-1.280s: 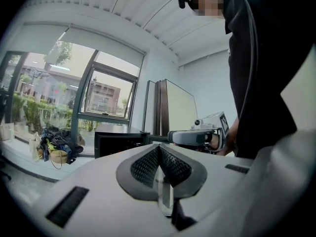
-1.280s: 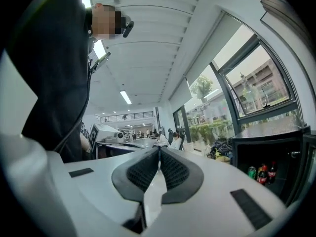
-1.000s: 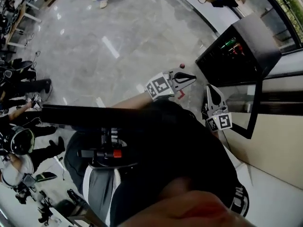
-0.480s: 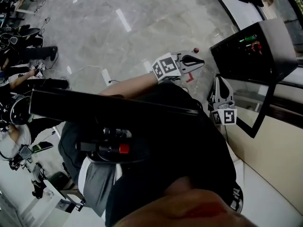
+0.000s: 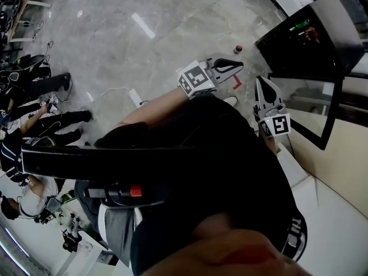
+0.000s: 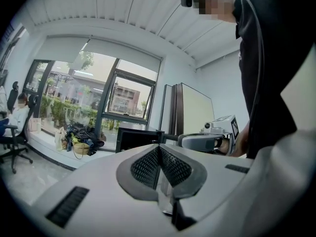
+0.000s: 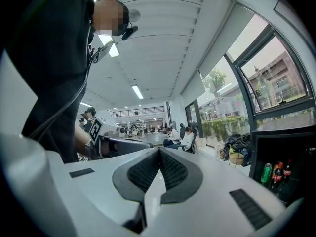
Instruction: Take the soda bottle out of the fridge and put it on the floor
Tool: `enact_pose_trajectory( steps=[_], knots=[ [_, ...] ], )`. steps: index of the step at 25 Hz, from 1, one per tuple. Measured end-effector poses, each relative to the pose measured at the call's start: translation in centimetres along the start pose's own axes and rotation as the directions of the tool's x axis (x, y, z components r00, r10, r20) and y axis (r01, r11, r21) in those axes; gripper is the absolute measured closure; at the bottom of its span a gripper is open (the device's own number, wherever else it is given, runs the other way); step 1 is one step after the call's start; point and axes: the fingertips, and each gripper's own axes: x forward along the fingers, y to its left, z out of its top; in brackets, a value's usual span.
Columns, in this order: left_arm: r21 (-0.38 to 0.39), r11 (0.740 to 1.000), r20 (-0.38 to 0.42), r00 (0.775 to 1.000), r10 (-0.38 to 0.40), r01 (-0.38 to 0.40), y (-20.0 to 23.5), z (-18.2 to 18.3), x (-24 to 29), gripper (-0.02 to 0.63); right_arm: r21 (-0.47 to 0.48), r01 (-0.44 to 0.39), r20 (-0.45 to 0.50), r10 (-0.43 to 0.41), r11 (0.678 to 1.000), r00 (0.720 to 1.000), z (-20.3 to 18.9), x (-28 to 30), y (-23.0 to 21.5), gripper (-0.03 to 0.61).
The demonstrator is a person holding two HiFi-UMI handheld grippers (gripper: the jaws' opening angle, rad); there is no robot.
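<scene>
A small black fridge (image 5: 322, 45) stands open at the upper right of the head view, its glass door (image 5: 329, 125) swung toward me. Inside are soda bottles (image 7: 280, 174) and a green can (image 7: 266, 173), seen in the right gripper view. My right gripper (image 5: 259, 80) is shut and empty, just left of the door. My left gripper (image 5: 239, 66) is shut too, with nothing in it, over the floor in front of the fridge. Each gripper view shows its own jaws pressed together, right (image 7: 159, 154) and left (image 6: 158, 149), and the other gripper beside it.
Grey marble floor (image 5: 149, 45) stretches left of the fridge, with a small red object (image 5: 238, 49) and a red mark (image 5: 236, 84) near my left gripper. People (image 5: 34, 119) and gear crowd the far left. Windows and bags (image 6: 79, 137) lie beyond the fridge.
The head view has swung, so the fridge sits higher and further right. Both grippers stay shut in front of it; the right one has moved closer to the glass door.
</scene>
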Motion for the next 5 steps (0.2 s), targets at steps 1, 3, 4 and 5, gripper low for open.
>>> enact_pose_trajectory(
  steps=[1,3,4,5],
  knots=[
    [0.008,1.0,-0.004,1.0,-0.001,0.001,0.0,-0.1,-0.2,0.611,-0.015,-0.007,0.0,0.007,1.0,1.0,0.1,0.4,0.4,0.568],
    [0.016,1.0,-0.011,1.0,0.0,0.0,0.1,-0.3,-0.7,0.611,-0.042,-0.024,-0.008,0.023,0.999,1.0,0.0,1.1,1.3,0.568],
    [0.017,1.0,-0.014,1.0,0.0,0.0,0.1,-0.5,-0.9,0.611,-0.049,-0.032,-0.012,0.031,0.998,0.999,0.0,1.5,1.7,0.568],
    [0.017,1.0,-0.017,1.0,0.0,0.0,0.2,-0.7,-1.2,0.611,-0.055,-0.04,-0.016,0.039,0.998,0.999,-0.1,1.8,2.0,0.568]
  ],
)
